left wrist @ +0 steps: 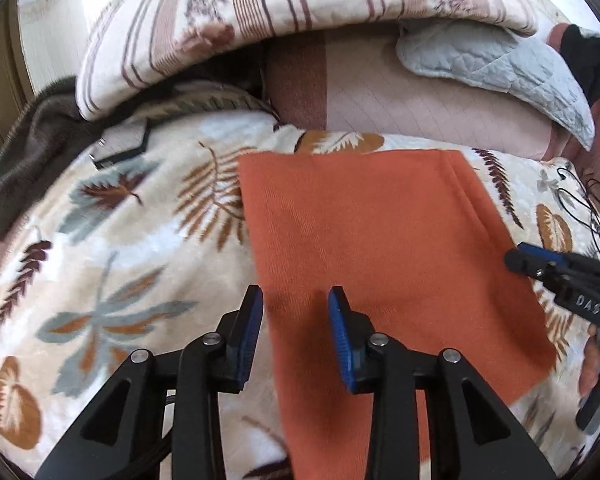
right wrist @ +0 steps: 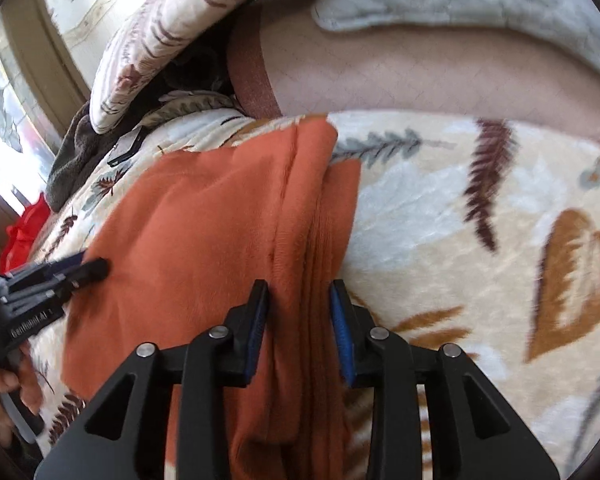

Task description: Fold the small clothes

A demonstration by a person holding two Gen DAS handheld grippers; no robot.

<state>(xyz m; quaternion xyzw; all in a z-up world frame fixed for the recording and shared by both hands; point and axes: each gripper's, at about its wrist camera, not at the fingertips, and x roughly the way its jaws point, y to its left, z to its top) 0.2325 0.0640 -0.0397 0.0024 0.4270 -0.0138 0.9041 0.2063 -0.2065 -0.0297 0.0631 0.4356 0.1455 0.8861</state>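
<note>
An orange garment (left wrist: 380, 240) lies flat on a leaf-patterned blanket (left wrist: 120, 240). My left gripper (left wrist: 296, 300) is open, its jaws astride the garment's left edge just above the cloth. In the right wrist view the garment (right wrist: 204, 248) shows folded layers along its right edge. My right gripper (right wrist: 298, 300) is open, its jaws either side of that folded edge. The right gripper also shows in the left wrist view (left wrist: 518, 258), at the garment's right edge. The left gripper shows in the right wrist view (right wrist: 94, 266), over the garment's left side.
A striped quilt (left wrist: 260, 12) and a grey quilted pad (left wrist: 500, 64) are piled at the back over a pink cover (left wrist: 400, 96). A dark brown blanket (left wrist: 28, 140) lies at the left. Black cables (left wrist: 588, 208) run at the right. Red fabric (right wrist: 24, 232) lies by the window.
</note>
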